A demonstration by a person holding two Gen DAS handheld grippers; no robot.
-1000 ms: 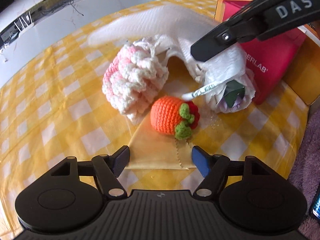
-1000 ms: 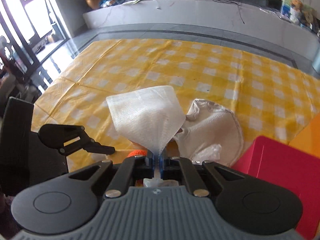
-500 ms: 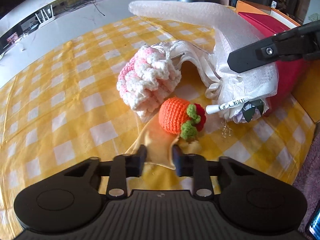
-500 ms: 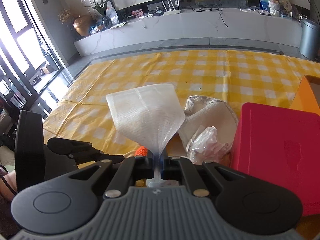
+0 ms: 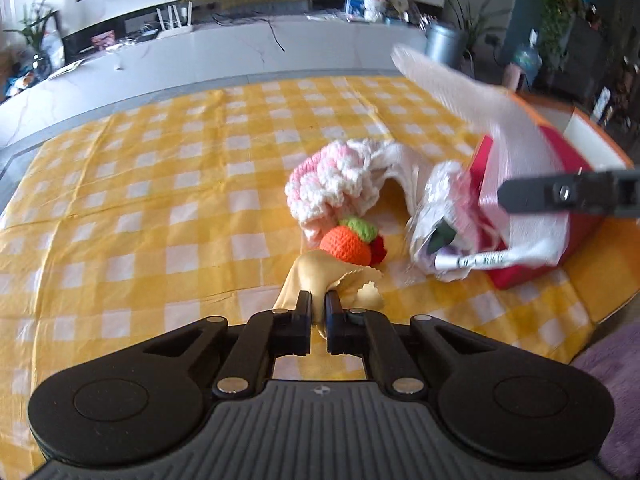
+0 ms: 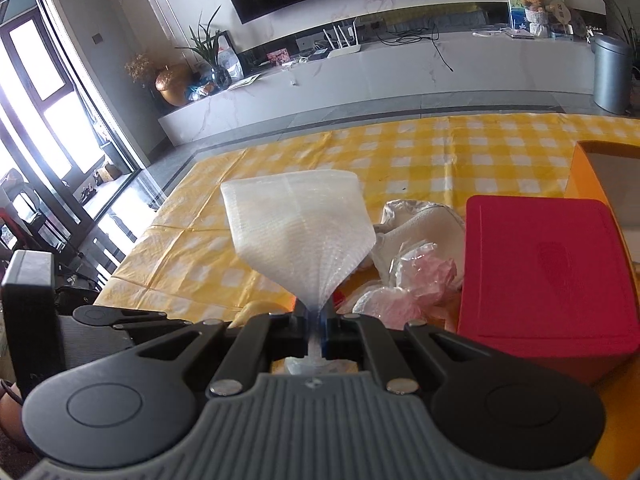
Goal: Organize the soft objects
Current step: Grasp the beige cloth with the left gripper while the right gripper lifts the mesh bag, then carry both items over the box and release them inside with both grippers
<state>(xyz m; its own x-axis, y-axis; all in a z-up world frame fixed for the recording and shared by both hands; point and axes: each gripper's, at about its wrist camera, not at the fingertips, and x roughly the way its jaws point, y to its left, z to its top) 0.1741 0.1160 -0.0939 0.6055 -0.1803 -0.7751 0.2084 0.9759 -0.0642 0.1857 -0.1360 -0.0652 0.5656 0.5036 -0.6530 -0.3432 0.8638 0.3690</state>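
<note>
1. A second ago the left gripper [image 5: 318, 312] stood wide open over the pale yellow cloth [image 5: 316, 276]; now its jaws are pinched shut on a bunched edge of that cloth, which is pulled up from the table in a peak.
2. The right gripper [image 6: 318, 322] is clamped, as before, on the neck of a white foam mesh sheet [image 6: 298, 228], which fans upward.
3. The red box [image 6: 548, 272], lid closed, sits near the right edge of the yellow checked tablecloth [image 5: 160, 200]; behind it stands an open orange box [image 5: 576, 128], contents not visible.
4. Toward the right of the table lie a pink-and-white crocheted piece [image 5: 332, 184], ruffled, and just in front of it an orange crocheted fruit [image 5: 346, 242] with green leaves, at the lifted cloth's far end.
5. A crinkled clear plastic bag [image 6: 424, 272] rests against the red box.
</note>
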